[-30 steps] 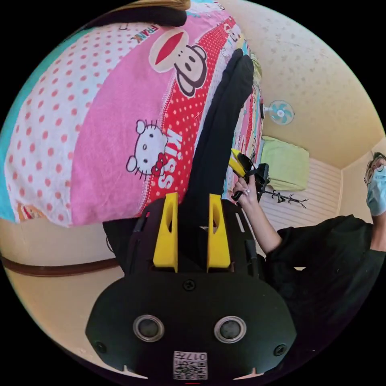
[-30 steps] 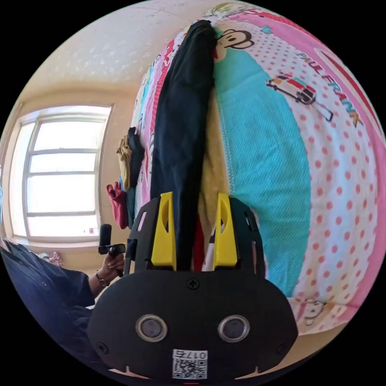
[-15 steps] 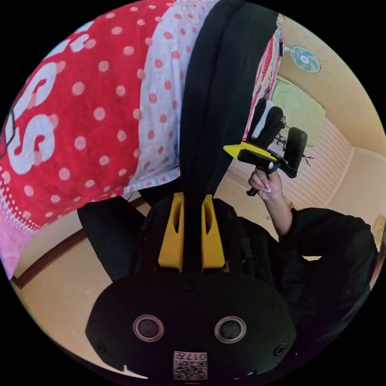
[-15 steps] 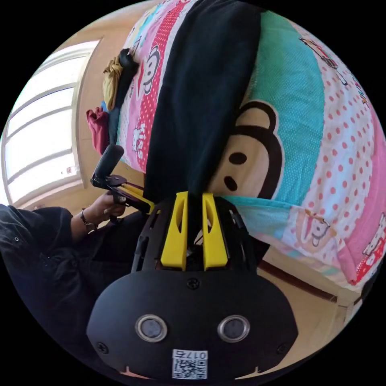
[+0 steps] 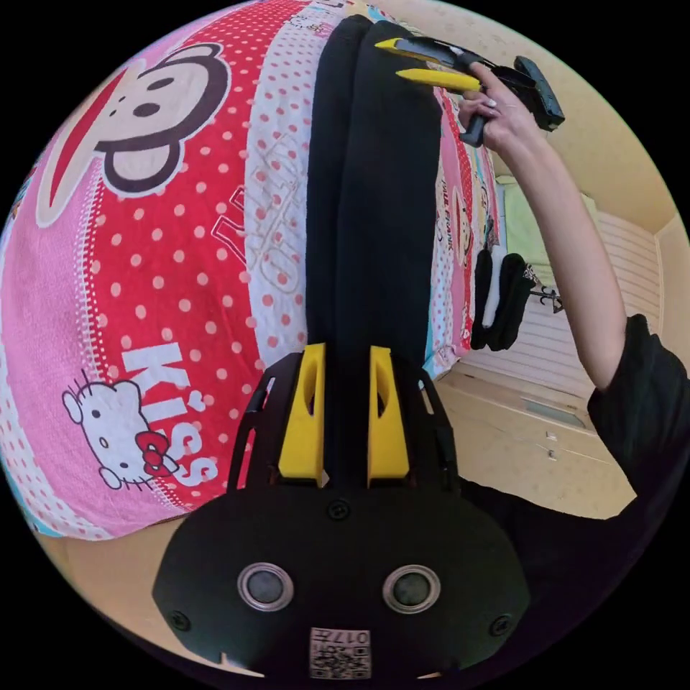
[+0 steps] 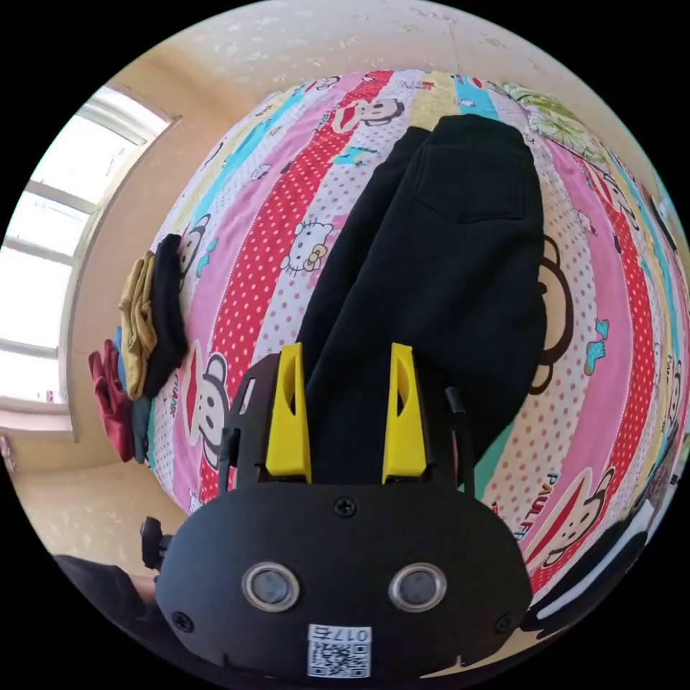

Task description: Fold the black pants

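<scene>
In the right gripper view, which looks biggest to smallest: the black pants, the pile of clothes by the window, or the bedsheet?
1. Bedsheet, spreading far past everything lying on it.
2. Black pants, covering the sheet's middle.
3. Pile of clothes, smallest, though it lies farther off at the bed's edge, so its true size is unsure.

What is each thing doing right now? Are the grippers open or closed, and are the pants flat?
left gripper: shut on the black pants' edge.
right gripper: open, jaws apart above the fabric.
black pants: laid long and flat on the bedsheet, legs stacked together.
bedsheet: spread over the bed.
pile of clothes: heaped at the bed's edge.
</scene>
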### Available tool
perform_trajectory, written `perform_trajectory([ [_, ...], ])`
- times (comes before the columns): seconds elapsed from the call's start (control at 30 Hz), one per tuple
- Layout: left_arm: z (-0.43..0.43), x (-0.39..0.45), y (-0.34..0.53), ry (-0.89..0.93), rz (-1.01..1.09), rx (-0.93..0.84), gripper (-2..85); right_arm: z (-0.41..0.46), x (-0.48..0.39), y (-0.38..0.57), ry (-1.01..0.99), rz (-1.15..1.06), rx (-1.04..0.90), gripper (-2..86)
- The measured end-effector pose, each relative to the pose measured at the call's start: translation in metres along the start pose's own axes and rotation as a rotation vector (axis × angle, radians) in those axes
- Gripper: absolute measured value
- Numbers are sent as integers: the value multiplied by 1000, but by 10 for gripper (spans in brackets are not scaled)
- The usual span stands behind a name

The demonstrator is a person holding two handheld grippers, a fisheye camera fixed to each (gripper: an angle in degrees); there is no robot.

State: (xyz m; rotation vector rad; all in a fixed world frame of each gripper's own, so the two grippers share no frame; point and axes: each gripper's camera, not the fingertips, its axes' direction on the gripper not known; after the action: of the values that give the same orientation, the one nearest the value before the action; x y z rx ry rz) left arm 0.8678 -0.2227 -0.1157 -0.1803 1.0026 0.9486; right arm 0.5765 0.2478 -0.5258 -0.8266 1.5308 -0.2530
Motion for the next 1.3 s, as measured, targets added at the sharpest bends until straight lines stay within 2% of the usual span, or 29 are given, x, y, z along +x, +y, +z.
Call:
perform_trajectory([
  [0.07,1,1,15,16,-19,27,70,35,-1,-18,52,120,-64,101],
  [0.13,0,7,34,34,-8,47,39,36,-9,-7,117,147,7,60],
  [0.27,-4,17,59,114,39,70,6,1,-24,33,-22,192,245,39],
  [0.33,-4,20,76,127,42,87,2,-3,-32,35,-84,191,273,39],
  [0.4,0,17,87,132,29,97,6,9,-45,27,-143,148,251,43],
  [0.47,5,8,93,122,-20,90,18,45,-60,13,-37,73,132,58],
  [0.53,14,-6,94,146,-77,45,48,55,-57,16,-40,75,95,79],
  [0.67,4,-22,97,207,-73,135,112,-2,-21,79,-212,64,240,115],
  [0.77,1,-36,85,301,-4,171,140,-16,31,147,-370,85,190,140],
  [0.9,19,-53,61,354,88,97,169,7,93,244,-460,234,73,159],
  [0.93,23,-55,60,390,125,83,173,21,106,275,-535,286,3,164],
  [0.97,26,-55,59,406,145,67,174,28,111,305,-638,312,-4,166],
  [1.07,46,-54,60,450,231,-62,174,40,101,361,-785,309,-35,170],
  [1.3,106,-37,60,457,250,-142,151,62,87,380,-1006,295,66,168],
])
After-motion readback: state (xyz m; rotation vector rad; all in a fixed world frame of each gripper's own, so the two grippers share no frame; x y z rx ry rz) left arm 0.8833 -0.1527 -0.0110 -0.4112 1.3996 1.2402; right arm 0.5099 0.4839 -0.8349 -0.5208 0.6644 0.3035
